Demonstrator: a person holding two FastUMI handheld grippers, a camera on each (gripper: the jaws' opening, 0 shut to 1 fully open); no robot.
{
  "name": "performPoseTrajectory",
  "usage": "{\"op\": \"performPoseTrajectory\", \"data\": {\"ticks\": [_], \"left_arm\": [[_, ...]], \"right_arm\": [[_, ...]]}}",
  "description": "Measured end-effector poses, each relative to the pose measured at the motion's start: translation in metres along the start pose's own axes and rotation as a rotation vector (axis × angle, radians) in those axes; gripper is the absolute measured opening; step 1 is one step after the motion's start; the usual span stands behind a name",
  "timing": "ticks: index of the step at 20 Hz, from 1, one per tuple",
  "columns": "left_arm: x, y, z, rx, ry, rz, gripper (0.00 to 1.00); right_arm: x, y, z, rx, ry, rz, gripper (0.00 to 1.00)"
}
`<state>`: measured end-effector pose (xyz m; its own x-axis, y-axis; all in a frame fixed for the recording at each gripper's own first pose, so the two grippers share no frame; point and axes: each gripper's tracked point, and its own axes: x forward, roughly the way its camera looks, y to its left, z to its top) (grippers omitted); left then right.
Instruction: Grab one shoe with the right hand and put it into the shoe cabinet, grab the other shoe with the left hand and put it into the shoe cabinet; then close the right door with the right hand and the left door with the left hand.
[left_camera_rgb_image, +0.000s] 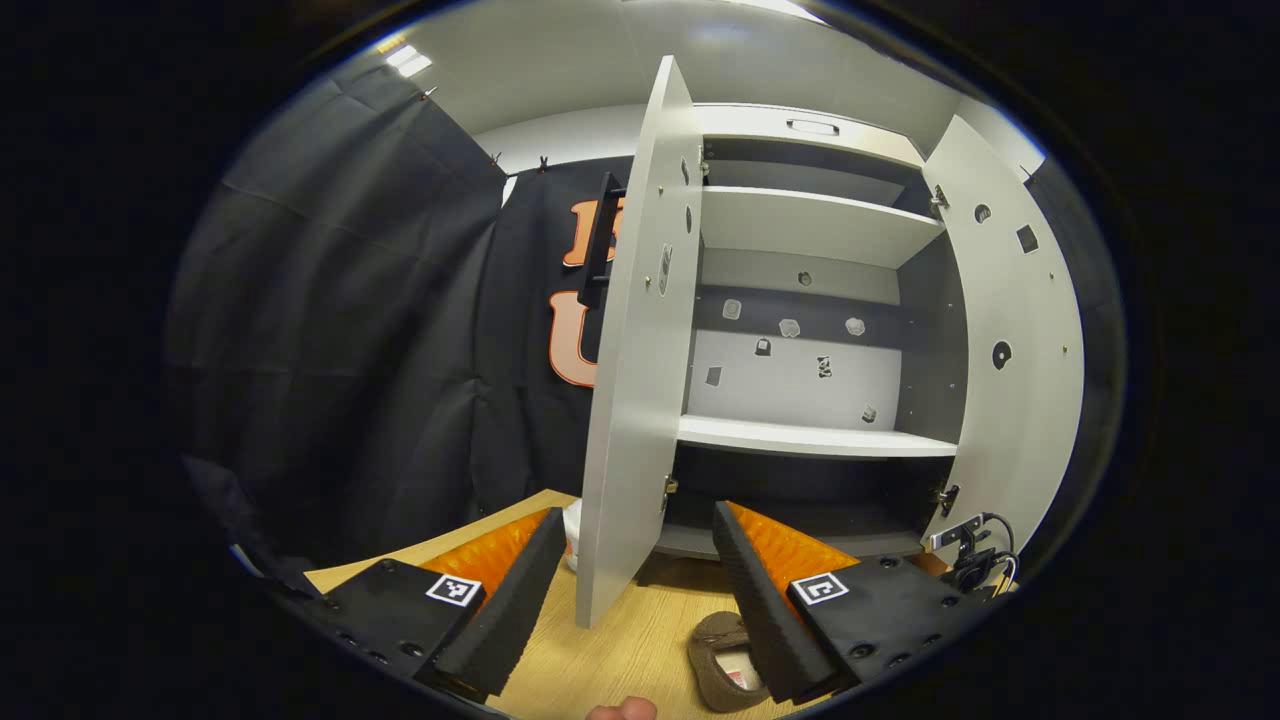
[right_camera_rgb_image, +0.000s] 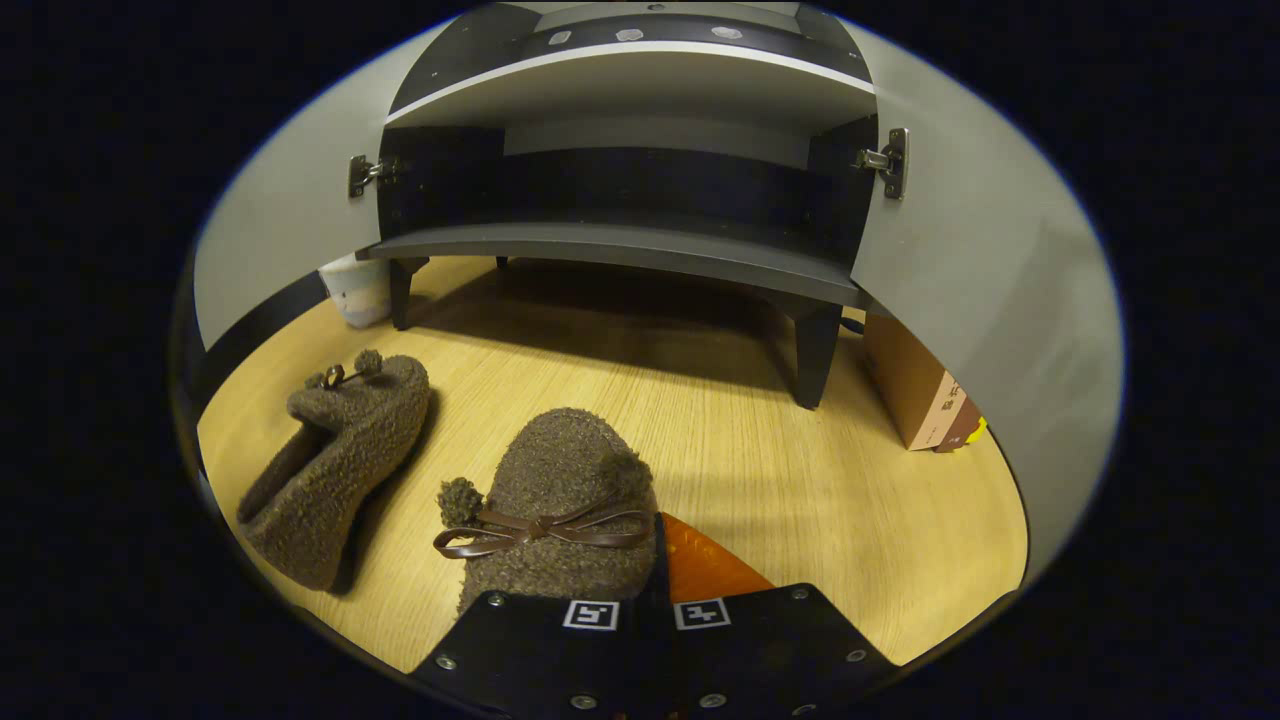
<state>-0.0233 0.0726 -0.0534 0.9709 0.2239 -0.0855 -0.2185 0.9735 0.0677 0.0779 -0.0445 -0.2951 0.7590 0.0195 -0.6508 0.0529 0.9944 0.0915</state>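
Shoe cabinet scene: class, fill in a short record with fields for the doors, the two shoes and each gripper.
cabinet doors: left door and right door both open
bottom shelf: no shoes visible on it
bow shoe: held by the right gripper, jaws closed on its edge
other shoe: on the wooden floor, untouched
left gripper: open, holding nothing

The left gripper view looks from higher up and farther back into the open cabinet (left_camera_rgb_image: 800, 300), while the right gripper view sits low over the floor (right_camera_rgb_image: 800, 480) (both share the cabinet's bottom shelf).
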Motion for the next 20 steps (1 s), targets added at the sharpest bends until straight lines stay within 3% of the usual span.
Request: {"op": "performPoseTrajectory", "data": {"ticks": [4,9,14,17,20], "left_arm": [[-0.002,0.012,0.006,0.015,-0.009,0.018,0.96],[-0.003,0.025,0.006,0.004,-0.010,0.039,0.97],[-0.004,0.035,0.009,-0.004,-0.019,0.048,0.97],[-0.004,0.044,0.009,0.000,-0.020,0.068,0.96],[-0.004,0.047,0.005,-0.017,-0.010,0.068,0.97]], "right_arm": [[0.000,0.015,0.062,-0.047,-0.146,-0.015,0.06],[-0.025,0.057,0.183,-0.142,-0.388,0.049,0.06],[-0.030,0.084,0.271,-0.153,-0.502,0.077,0.06],[-0.028,0.062,0.273,-0.090,-0.492,0.041,0.05],[-0.028,0.050,0.248,-0.109,-0.443,0.034,0.06]]}}
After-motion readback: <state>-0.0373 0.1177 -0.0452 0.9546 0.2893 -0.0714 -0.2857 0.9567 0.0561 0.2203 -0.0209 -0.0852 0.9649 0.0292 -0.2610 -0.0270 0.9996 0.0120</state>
